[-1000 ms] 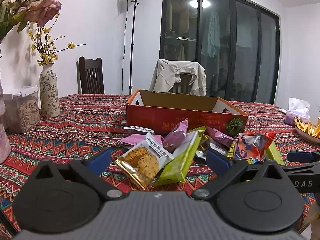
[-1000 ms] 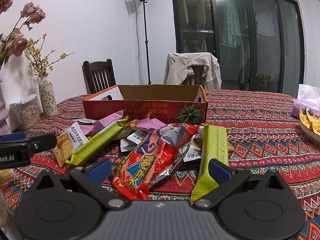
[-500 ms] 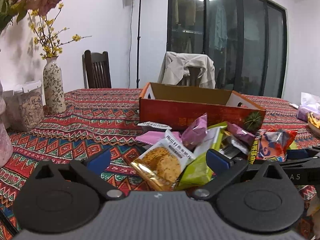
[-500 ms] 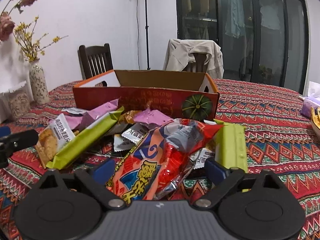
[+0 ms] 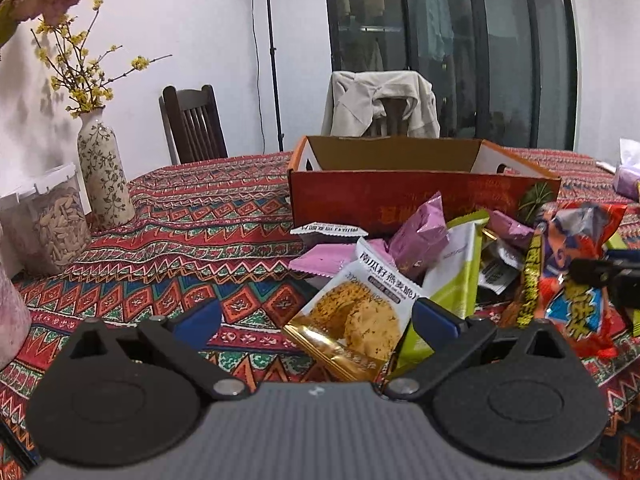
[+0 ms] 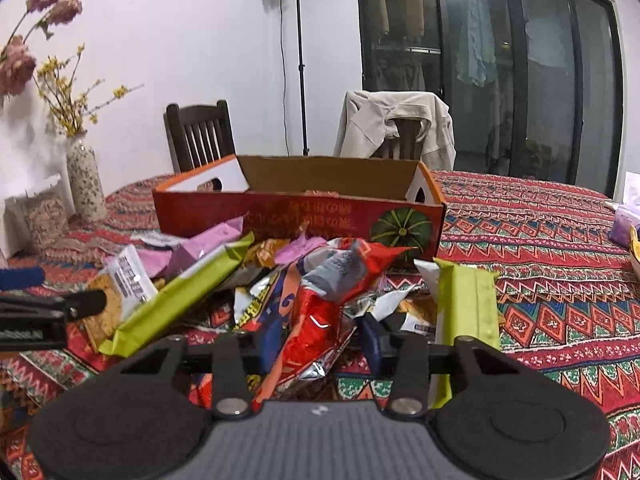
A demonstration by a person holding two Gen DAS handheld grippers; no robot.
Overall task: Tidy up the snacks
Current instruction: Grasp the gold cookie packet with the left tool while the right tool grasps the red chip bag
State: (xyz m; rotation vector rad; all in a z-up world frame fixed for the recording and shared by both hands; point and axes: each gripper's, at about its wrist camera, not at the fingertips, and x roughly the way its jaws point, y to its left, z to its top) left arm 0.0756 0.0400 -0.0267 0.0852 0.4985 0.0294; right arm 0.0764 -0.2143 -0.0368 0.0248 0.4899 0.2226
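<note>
Taking the red cardboard box (image 6: 298, 210) as the landmark, well to its left stand one patterned vase (image 5: 103, 172) of yellow sprigs and one clear tub (image 5: 48, 224) of pale seeds, and behind it two chairs — one bare (image 6: 200, 134), one draped with a beige jacket (image 6: 396, 128). In front of the box lies the snack heap: one oat-biscuit pack (image 5: 356, 312), two lime-green bars (image 6: 180, 300) (image 6: 466, 304), at least three pink-purple wrappers (image 5: 420, 236), one big red-and-blue foil bag (image 6: 316, 312), and several small silver sachets I cannot count surely. The left gripper (image 5: 316, 320) is released, jaws wide, with the biscuit pack between them but neither pad pressing it. A second ago that pack sat farther ahead, so the left gripper has edged in toward the box's near-left corner. The right gripper (image 6: 316, 348), before the box's middle, is closing — its jaws, wide apart a second ago, now pinch the crumpled foil bag on both sides. The bag's top now stands bunched up rather than lying flat. The box has not shifted on the striped tablecloth (image 6: 540, 240).
</note>
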